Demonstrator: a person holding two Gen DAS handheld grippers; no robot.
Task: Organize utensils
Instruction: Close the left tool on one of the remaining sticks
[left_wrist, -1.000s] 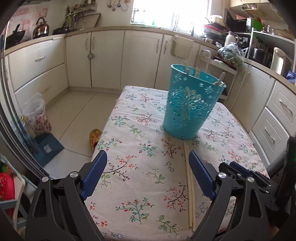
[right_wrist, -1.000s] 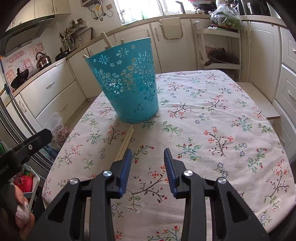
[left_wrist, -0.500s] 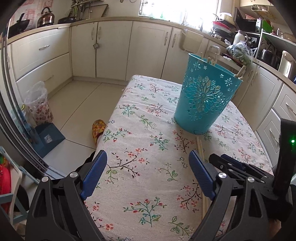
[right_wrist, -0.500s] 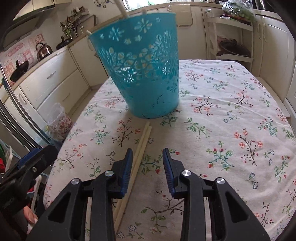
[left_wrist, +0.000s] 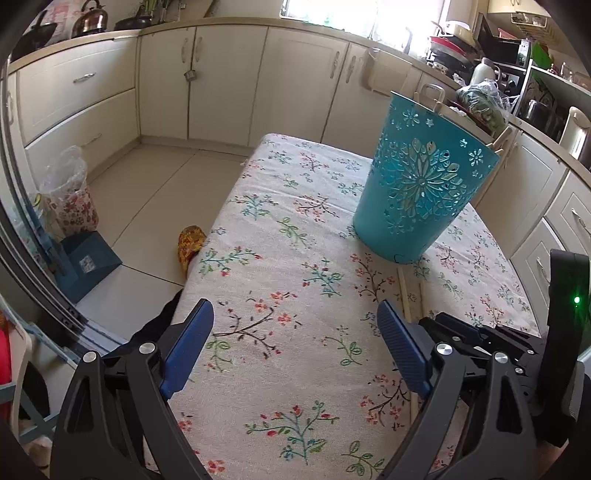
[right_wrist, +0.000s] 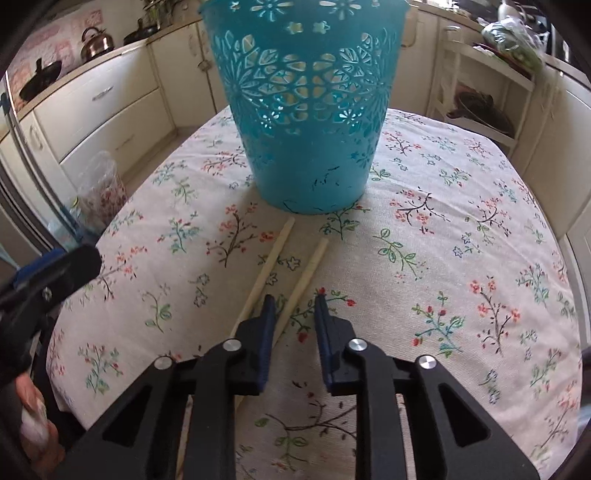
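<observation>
A teal cut-out bucket (right_wrist: 303, 110) stands on the floral tablecloth (right_wrist: 461, 258); it also shows in the left wrist view (left_wrist: 417, 192) with wooden utensil ends poking above its rim. Two wooden chopsticks (right_wrist: 306, 269) lie on the cloth in front of it, seen too in the left wrist view (left_wrist: 406, 295). My right gripper (right_wrist: 293, 301) is open, low over the cloth, with the right-hand chopstick running between its fingers. My left gripper (left_wrist: 295, 314) is wide open and empty to the left of the chopsticks.
The table's left edge (left_wrist: 207, 251) drops to a tiled floor with a slipper (left_wrist: 190, 242) and a blue box (left_wrist: 88, 266). Kitchen cabinets (left_wrist: 229, 81) ring the room. A shelf rack (right_wrist: 480, 92) stands behind the table.
My right gripper has moved forward and down onto the chopsticks, which have spread apart, and the bucket looms closer. My left gripper has shifted left and back.
</observation>
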